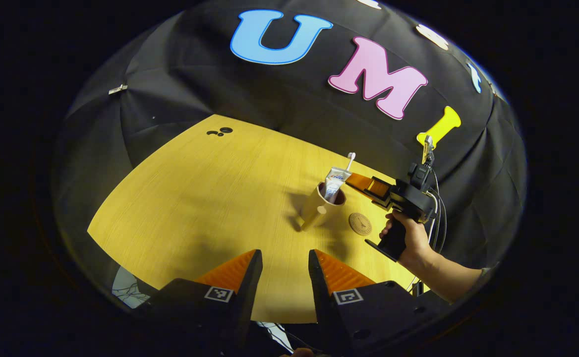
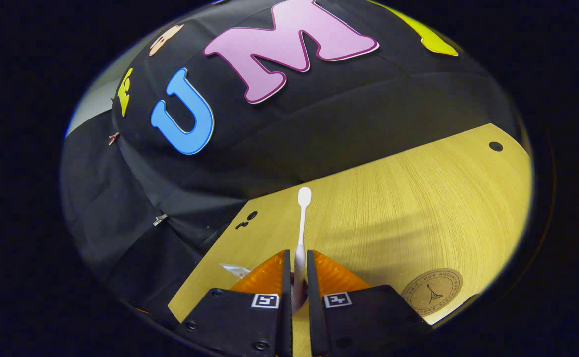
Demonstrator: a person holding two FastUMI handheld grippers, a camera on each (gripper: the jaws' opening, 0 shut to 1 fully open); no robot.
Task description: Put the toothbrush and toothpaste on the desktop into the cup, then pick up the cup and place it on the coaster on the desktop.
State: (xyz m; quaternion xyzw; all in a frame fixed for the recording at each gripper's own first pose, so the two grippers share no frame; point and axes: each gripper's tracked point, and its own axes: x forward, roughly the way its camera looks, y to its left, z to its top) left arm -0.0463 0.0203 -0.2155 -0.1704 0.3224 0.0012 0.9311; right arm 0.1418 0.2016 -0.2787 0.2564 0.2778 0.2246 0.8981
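Toothbrush point(image 2: 301, 233) stands pinched between my right gripper point(image 2: 299, 267) fingers, its lower end in the cup point(image 1: 325, 208) beside the toothpaste point(image 1: 335, 182). I should let go gently, keeping the cup upright. My left gripper point(image 1: 285, 267) hangs open, empty, over the desktop point(image 1: 210, 198).

In the left gripper view, the cup point(image 1: 322, 208) is set upright on the counter point(image 1: 205, 198) with the toothpaste point(image 1: 335, 181) and toothbrush point(image 1: 350, 159) stood in it, the coaster point(image 1: 360, 223) is laid just to its right, and the right claw point(image 1: 356, 182) is positioned above the cup's right rim.
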